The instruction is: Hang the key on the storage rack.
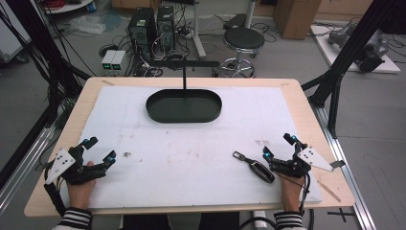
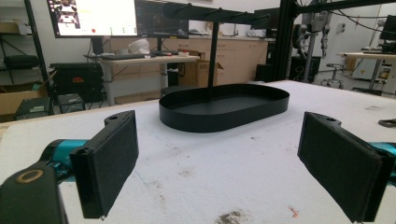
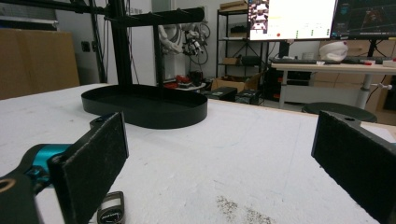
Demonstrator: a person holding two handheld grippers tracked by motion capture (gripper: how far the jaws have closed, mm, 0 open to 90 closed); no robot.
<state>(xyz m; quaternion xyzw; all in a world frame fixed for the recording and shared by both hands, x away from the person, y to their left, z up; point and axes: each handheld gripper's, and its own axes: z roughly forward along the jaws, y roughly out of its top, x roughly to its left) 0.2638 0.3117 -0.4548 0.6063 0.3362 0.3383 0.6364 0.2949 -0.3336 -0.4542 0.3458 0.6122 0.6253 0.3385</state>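
A black car key (image 1: 256, 167) with a metal ring lies on the white mat near the front right, just left of my right gripper (image 1: 278, 147). That gripper stands open, and the key's end (image 3: 111, 211) peeks out beside its left jaw, outside the gap. My left gripper (image 1: 99, 149) rests at the front left, open with nothing between its pads (image 2: 112, 158). A black oval tray (image 1: 184, 106) with an upright T-shaped stand (image 1: 185, 72) sits at the far middle of the mat, also in the gripper views as the tray (image 2: 224, 109) and the tray (image 3: 144, 108).
The white mat (image 1: 191, 143) covers most of the wooden table (image 1: 306, 110). A black frame post (image 1: 335, 91) rises by the right edge. A stool (image 1: 243, 40), computer towers and cables stand on the floor beyond the far edge.
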